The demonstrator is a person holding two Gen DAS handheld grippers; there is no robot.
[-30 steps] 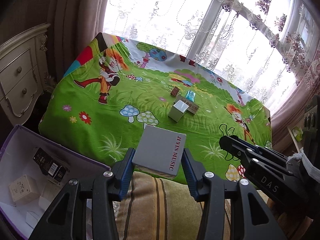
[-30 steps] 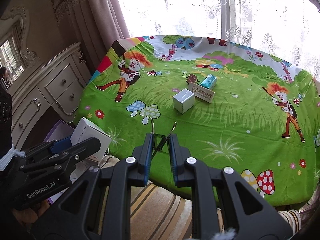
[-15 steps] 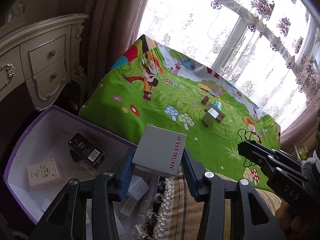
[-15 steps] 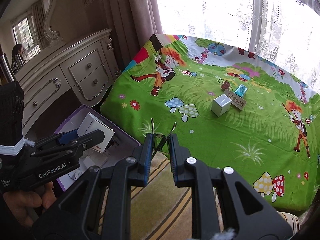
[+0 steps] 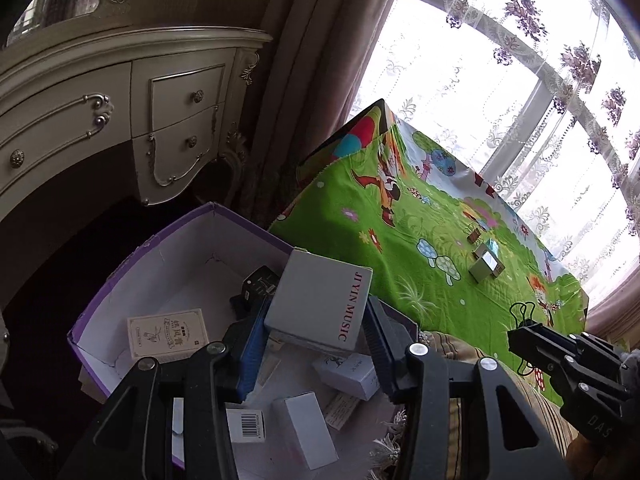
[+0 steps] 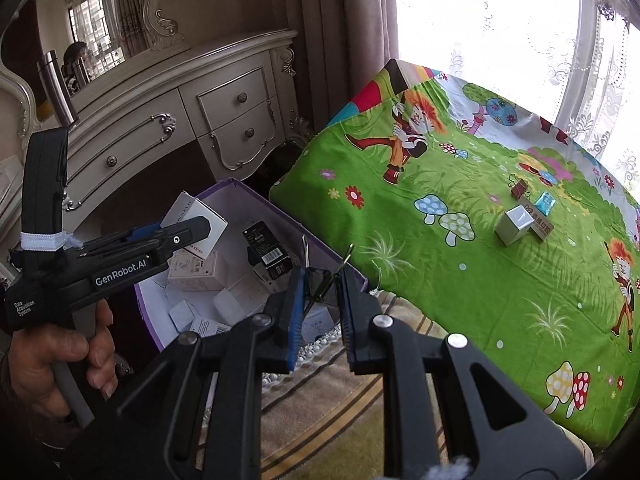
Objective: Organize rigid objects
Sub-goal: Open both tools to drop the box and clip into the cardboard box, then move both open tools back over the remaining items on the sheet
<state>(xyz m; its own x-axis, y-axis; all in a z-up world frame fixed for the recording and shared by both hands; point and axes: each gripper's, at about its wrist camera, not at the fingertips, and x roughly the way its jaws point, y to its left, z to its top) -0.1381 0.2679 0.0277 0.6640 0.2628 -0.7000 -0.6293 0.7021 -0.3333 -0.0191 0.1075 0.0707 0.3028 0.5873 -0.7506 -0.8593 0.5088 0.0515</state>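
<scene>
A matte grey cardboard box (red "JIYIN MUSIC" lettering along its edge) sits squarely between the left gripper pads, clamped, above the purple-rimmed storage box of small cartons. The right gripper pinches a black wire-handled binder clip, jaws narrow.

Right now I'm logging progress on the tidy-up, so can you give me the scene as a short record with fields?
left gripper: shut on the grey JIYIN MUSIC box, held over the purple storage box
right gripper: shut on a black binder clip
in storage box: several small cartons
on green tablecloth: silver cube box and a few small items
</scene>
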